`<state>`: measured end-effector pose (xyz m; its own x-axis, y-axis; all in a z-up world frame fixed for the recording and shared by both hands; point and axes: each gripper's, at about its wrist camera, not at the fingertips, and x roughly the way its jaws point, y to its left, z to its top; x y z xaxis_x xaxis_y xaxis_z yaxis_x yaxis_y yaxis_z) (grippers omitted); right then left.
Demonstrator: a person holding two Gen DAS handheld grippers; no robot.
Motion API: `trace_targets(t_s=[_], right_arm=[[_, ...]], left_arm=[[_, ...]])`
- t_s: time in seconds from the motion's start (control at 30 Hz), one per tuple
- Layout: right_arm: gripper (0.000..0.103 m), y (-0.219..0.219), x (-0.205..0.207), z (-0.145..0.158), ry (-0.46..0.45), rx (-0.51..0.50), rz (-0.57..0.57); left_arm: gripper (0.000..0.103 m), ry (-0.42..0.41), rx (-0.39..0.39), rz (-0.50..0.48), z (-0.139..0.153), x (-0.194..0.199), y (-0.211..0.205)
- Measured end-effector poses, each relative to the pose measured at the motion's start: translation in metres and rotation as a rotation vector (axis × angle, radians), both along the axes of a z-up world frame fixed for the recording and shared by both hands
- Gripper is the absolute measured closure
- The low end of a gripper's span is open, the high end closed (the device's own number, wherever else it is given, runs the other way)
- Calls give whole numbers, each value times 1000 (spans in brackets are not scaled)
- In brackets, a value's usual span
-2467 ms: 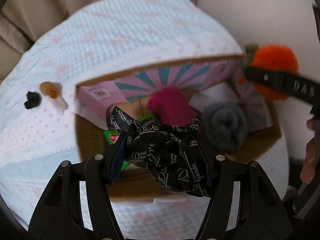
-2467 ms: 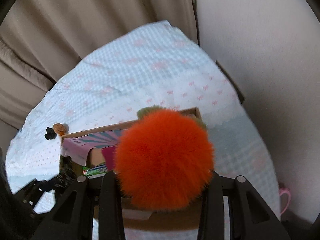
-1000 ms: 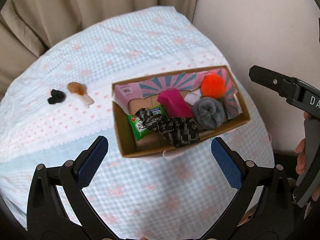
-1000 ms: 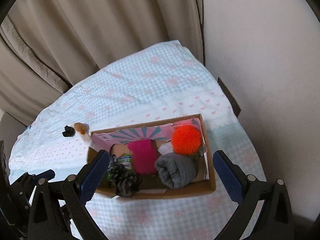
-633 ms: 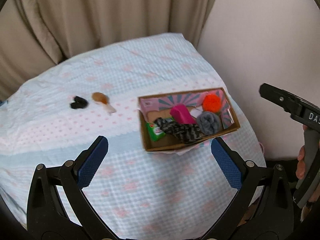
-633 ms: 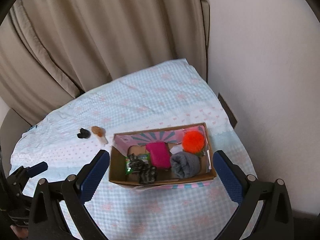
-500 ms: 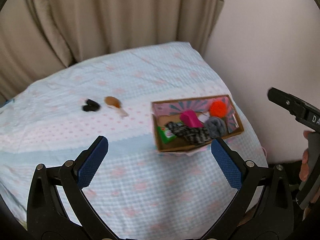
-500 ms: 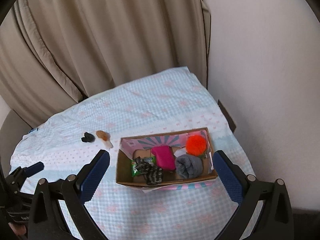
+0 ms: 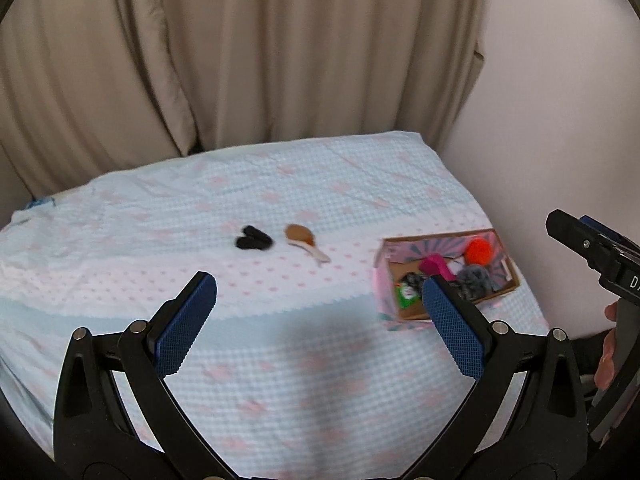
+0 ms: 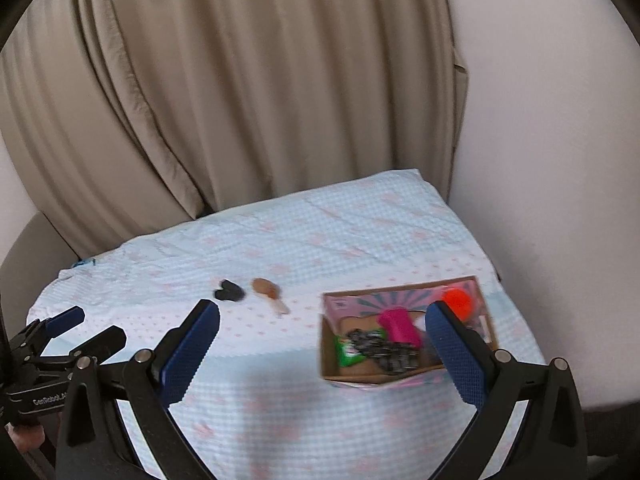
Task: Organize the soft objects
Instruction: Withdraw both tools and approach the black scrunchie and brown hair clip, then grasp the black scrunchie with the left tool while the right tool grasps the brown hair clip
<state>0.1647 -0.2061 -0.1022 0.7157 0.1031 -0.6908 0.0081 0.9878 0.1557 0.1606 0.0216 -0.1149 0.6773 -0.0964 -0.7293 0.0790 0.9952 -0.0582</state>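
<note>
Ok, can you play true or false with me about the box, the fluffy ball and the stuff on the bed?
1. The orange pompom is inside the cardboard box. True.
2. The left gripper is squeezing the black patterned scarf. False: it is open and empty; the scarf lies in the box.
3. The black item and the brown brush lie outside the box. True.
4. The right gripper holds the pink cloth. False: it is open; the cloth is in the box.

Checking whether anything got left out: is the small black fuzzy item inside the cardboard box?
No, the small black fuzzy item lies on the checked tablecloth, well apart from the cardboard box.
</note>
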Motion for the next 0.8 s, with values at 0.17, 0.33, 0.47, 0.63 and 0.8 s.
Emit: trace_targets(t_s=[0.17, 0.33, 0.47, 0.63, 0.8], right_arm=[[0, 50, 21, -5, -4, 33, 11], [0, 91, 57, -22, 18, 57, 9], [0, 120, 100, -53, 51, 88, 26], [0, 136, 149, -97, 102, 126, 54], [0, 140, 208, -160, 173, 171, 54]], left_arm=[[1, 15, -16, 15, -8, 20, 54], [1, 51, -29, 22, -30, 64, 97], [1, 77, -34, 39, -67, 110, 120], [1, 146, -54, 50, -131, 165, 130], [1, 185, -56, 23, -204, 215, 125]])
